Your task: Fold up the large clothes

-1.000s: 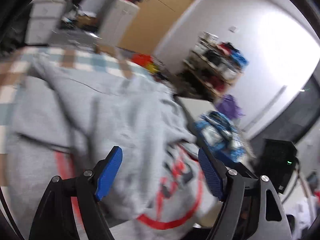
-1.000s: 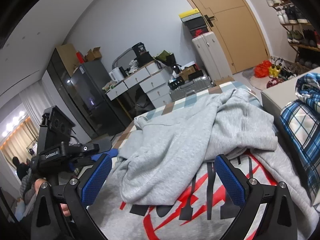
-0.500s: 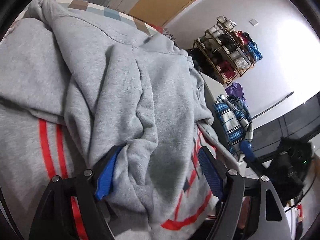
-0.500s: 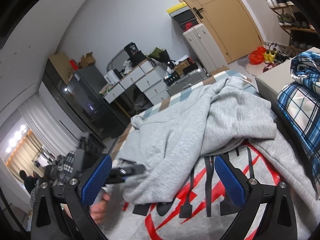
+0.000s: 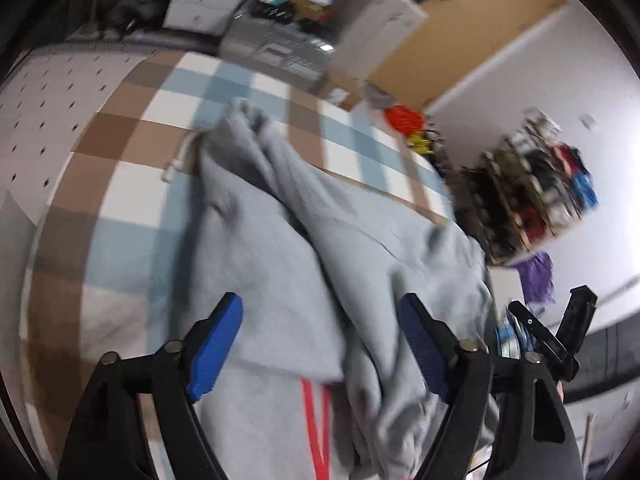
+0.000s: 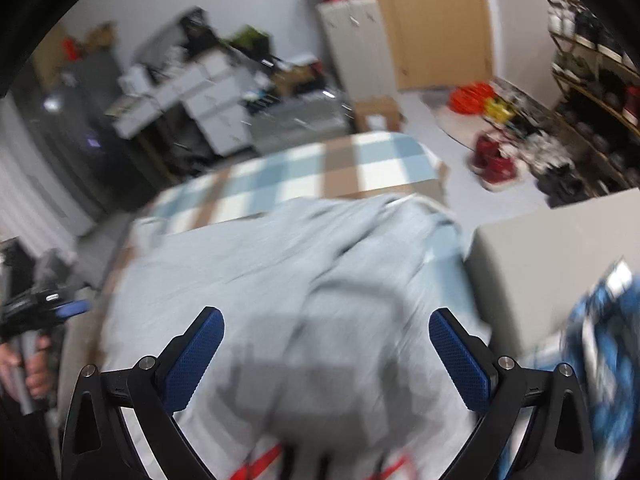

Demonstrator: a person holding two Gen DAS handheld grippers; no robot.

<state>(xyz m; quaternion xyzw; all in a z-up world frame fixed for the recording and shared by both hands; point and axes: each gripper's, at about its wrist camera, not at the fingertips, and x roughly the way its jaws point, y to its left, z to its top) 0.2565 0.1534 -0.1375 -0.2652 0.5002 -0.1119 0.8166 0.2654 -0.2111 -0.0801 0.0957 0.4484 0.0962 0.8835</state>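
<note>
A large grey hoodie [image 5: 304, 264] with red print lies crumpled on a checked blue, brown and white cloth [image 5: 132, 148]. It also shows in the right wrist view [image 6: 288, 272], blurred. My left gripper [image 5: 320, 348] is open and empty just above the hoodie's folds. My right gripper [image 6: 326, 356] is open and empty above the hoodie's middle. The right gripper's tip shows at the right edge of the left wrist view [image 5: 552, 336], and the left gripper shows at the left edge of the right wrist view [image 6: 44, 308].
A grey box [image 6: 560, 256] stands right of the hoodie with a blue plaid garment [image 6: 608, 344] on it. A shoe rack [image 5: 532, 192] and wooden door [image 6: 436, 20] are beyond. Drawers and clutter [image 6: 200, 100] line the far wall.
Both views have swung up and towards the far end of the hoodie and are blurred by motion. Both grippers stay open and empty.
</note>
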